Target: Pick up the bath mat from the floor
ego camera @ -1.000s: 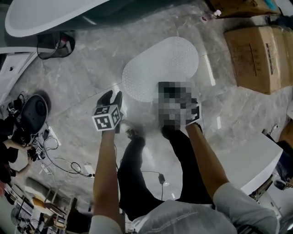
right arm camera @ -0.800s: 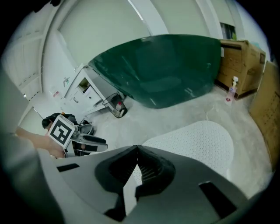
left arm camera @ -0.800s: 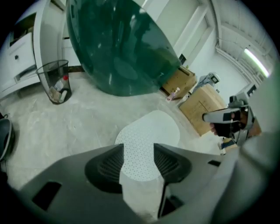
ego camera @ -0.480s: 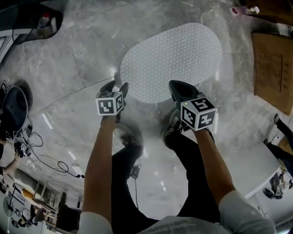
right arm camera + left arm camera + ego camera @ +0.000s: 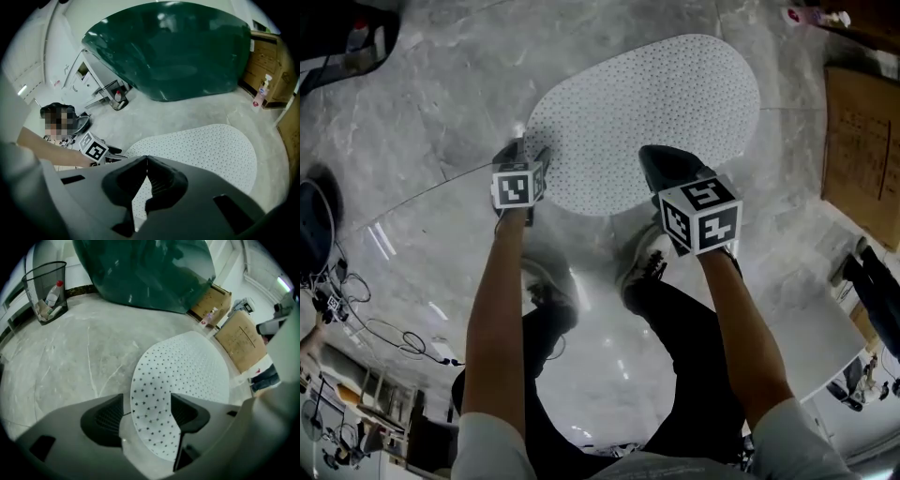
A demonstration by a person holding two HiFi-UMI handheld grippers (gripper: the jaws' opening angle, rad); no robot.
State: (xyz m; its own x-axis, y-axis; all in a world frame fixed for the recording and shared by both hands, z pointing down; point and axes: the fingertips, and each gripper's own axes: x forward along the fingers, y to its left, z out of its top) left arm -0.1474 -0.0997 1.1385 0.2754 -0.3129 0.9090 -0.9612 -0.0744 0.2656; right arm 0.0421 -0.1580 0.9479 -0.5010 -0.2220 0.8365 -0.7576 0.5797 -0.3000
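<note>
White oval bath mat (image 5: 647,112), dotted with small holes, flat on the grey marble floor (image 5: 431,103), both grippers low at its near rim.
In the head view the mat lies at twelve o'clock from the person's shoes (image 5: 642,272), with a brown cardboard box (image 5: 862,141) at its three o'clock. The left gripper (image 5: 525,152) is at the mat's eight o'clock end. Its jaws have just been opening and stand wide apart, with the mat's rounded edge showing between them and the pads not pressing on it. The right gripper (image 5: 661,161) hangs over the six o'clock edge, jaw tips together with nothing between them. A dark green glossy tub (image 5: 173,47) stands beyond the mat at twelve o'clock.
</note>
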